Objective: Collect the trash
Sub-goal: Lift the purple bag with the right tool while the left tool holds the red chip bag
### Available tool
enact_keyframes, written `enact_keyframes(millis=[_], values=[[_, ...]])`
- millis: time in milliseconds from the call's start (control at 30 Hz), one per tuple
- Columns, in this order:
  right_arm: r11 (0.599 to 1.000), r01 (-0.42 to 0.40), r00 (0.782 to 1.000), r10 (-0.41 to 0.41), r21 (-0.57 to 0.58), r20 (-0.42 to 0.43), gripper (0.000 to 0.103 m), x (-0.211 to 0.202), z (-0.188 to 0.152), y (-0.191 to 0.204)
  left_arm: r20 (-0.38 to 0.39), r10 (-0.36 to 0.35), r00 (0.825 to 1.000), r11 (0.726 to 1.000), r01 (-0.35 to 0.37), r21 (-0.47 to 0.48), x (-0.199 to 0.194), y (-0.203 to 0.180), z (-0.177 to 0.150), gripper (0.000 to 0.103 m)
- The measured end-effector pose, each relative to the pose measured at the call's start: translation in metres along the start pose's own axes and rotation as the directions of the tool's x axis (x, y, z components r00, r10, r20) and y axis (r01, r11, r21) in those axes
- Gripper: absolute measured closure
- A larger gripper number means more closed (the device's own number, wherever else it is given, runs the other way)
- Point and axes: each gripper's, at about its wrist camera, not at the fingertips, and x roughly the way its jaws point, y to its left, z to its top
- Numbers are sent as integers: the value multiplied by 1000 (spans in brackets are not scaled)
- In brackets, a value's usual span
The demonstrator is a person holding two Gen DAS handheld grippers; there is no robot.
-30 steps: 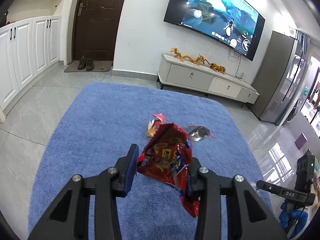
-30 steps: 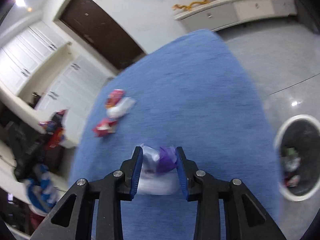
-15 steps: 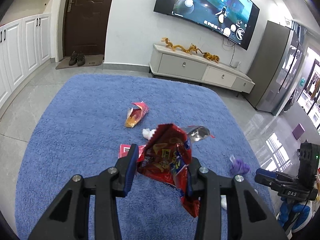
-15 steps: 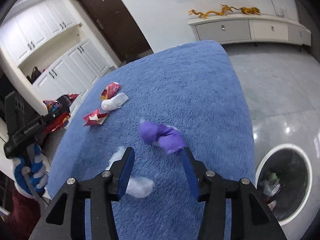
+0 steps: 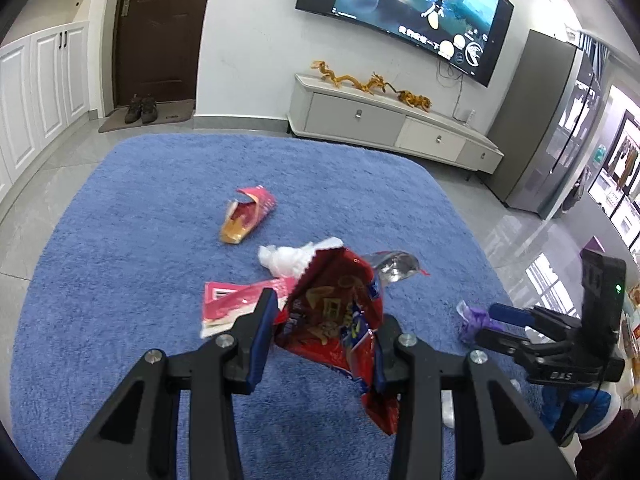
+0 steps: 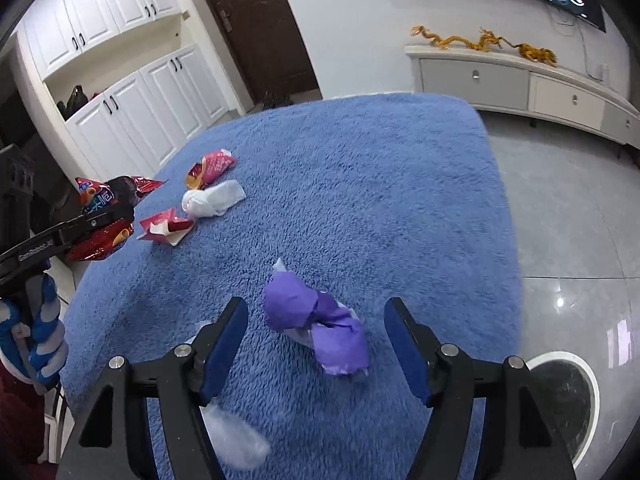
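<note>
The right gripper (image 6: 316, 344) has just been opening: a second ago it pinched the purple crumpled wrapper (image 6: 316, 320), which now lies loose on the blue rug (image 6: 360, 184) between the spread jaws, touching neither pad, so this piece has dropped short of the bin (image 6: 568, 396) at the lower right of the right wrist view and, I judge, needs picking up again. A pale plastic scrap (image 6: 236, 440) lies under the left finger. The left gripper (image 5: 320, 332) is clamped on the red snack bag (image 5: 336, 312), as it was a second ago. Ahead of it, mid-frame, lie a pink wrapper (image 5: 236, 300), a white tissue wad (image 5: 284, 258) and a red-and-gold packet (image 5: 248, 220). The rug's right edge runs just beside the bin, with bare tile between and nothing blocking the way.
</note>
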Motion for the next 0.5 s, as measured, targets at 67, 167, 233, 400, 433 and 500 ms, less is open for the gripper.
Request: enact_keyframes(millis=[67,167,233,400,433,500], values=[[1000,-1,1000,0,-10,-18,50,7,0,1,-7,0,1000,1000,0,11,3,-3,-2,65],[1000,8,1000,-8,-22,-12,54,9,-1,3,-11,-3,1000,1000,4,17,4,-6,-2,65],[1000,14,1000,-14,-21,-2,56,5,-2,4,-7,-6,1000,1000,6,19,2,-8,-2,65],[1000,-3,999,1,30,52,58,-17,-5,3,20,-15,1000,999,15,33,-15,-16,-1,65],[999,-5,998,2,37,63,58,-22,-5,3,24,-18,1000,999,17,35,-18,-17,0,65],[999,-9,996,4,51,94,58,-37,-7,3,35,-25,999,999,23,41,-26,-21,0,65]])
